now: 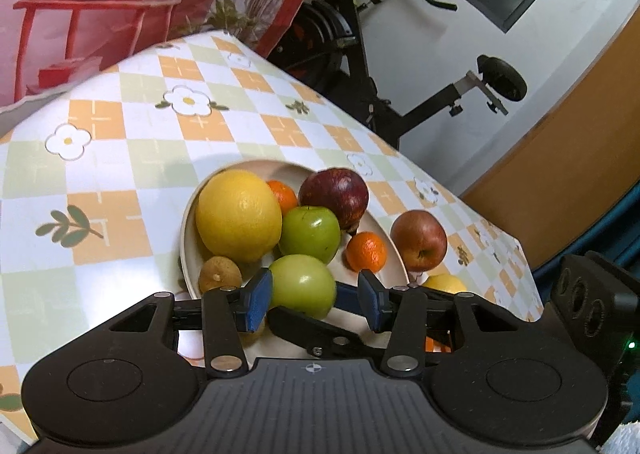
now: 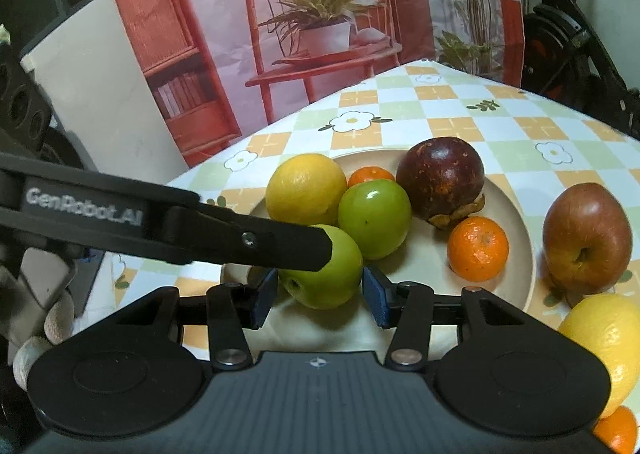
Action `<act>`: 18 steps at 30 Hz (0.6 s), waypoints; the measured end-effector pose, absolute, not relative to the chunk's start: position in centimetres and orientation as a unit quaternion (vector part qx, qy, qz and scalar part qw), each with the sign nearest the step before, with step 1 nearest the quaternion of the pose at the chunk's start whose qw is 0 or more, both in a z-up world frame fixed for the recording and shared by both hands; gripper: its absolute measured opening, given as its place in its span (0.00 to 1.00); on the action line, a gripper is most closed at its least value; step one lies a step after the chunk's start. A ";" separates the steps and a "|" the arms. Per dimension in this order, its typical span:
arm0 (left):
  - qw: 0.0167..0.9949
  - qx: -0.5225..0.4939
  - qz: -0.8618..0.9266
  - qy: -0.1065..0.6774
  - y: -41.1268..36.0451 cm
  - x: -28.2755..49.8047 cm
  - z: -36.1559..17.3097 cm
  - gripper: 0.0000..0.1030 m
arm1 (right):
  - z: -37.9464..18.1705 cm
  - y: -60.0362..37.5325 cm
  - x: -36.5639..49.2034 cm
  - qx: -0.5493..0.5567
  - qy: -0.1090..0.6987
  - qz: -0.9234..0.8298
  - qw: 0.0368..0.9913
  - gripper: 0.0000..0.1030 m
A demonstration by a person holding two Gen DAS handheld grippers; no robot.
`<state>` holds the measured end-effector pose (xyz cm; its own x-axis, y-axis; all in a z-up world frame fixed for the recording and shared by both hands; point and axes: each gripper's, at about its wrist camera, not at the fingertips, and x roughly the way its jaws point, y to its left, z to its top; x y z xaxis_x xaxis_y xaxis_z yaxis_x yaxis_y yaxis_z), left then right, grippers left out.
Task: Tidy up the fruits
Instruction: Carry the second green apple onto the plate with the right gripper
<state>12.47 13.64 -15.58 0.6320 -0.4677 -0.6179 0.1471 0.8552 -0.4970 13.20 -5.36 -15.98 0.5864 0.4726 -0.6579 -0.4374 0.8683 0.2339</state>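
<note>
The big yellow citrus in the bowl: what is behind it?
Behind the yellow citrus, part of an orange mandarin shows in the bowl; its lower half is covered.

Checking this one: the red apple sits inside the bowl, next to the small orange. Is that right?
Not quite. The red apple sits on the tablecloth just outside the bowl; the small orange is inside, across the rim from it. The right wrist view shows it.

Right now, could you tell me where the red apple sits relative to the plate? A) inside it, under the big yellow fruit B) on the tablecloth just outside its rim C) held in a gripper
B: the red apple rests on the tablecloth, just outside the plate rim.
</note>
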 end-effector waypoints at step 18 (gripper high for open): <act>0.892 -0.205 -0.170 0.365 13.9 12.1 -14.8 0.47 | -15.8 -3.9 13.2 0.001 0.364 0.253 0.896 0.49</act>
<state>12.10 13.87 -14.81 0.6751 -0.4535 -0.5819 0.1541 0.8581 -0.4899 13.22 -3.86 -15.84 0.6068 0.4535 -0.6527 -0.4523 0.8723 0.1857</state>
